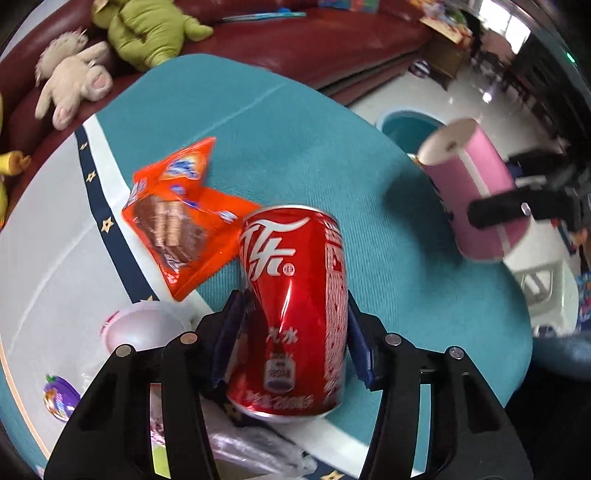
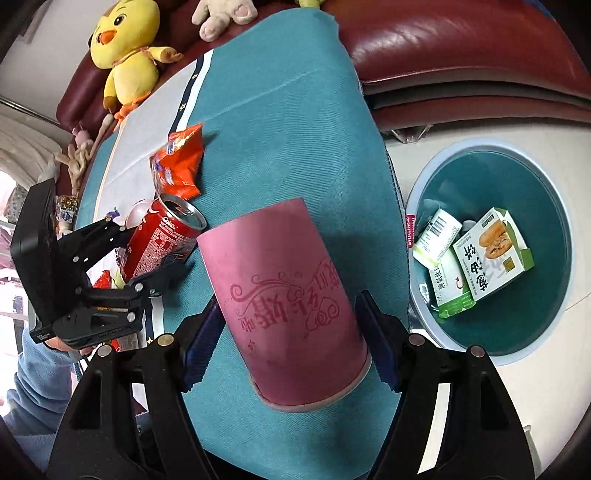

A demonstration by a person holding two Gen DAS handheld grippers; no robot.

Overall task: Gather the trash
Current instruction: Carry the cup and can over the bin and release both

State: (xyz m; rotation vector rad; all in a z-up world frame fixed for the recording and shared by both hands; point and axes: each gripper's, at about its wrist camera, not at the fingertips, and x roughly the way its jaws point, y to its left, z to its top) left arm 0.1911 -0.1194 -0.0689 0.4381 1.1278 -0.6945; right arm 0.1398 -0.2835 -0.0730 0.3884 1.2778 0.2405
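A red cola can sits tilted between the blue pads of my left gripper, which is shut on it; the can's wall looks dented at the left pad. From the right wrist view the same can leans with its opened top up, held in the left gripper. My right gripper is shut on a pink paper cup, tilted above the teal tablecloth. The left wrist view shows that cup at the table's right edge. An orange snack wrapper lies just behind the can.
A round teal bin stands on the floor right of the table, with several cartons inside. A white cup, a purple wrapper and clear plastic lie near the can. Plush toys sit on the red sofa behind.
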